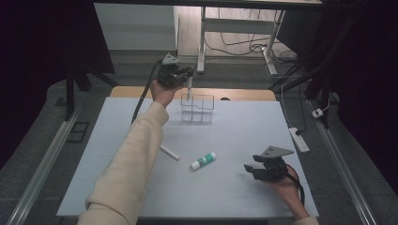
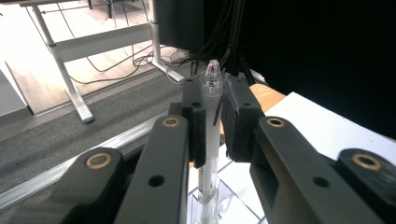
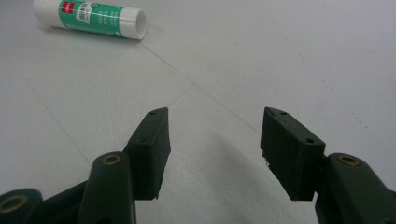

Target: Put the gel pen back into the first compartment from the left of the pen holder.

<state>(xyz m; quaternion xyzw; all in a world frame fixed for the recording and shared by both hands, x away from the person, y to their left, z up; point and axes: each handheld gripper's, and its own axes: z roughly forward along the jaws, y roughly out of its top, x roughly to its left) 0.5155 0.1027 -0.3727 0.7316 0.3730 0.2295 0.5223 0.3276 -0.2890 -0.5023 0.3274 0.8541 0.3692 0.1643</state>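
Dropping the pen (image 2: 211, 116) into the clear organizer (image 1: 197, 108) rn, left gripper (image 1: 184, 75) clamped on it above the back-left slot. Next: lower, let go. Right gripper (image 1: 257, 168) wide open, idle nr glue stick (image 1: 203, 161).

Glue stick (image 3: 91, 18), green label, print too small to read
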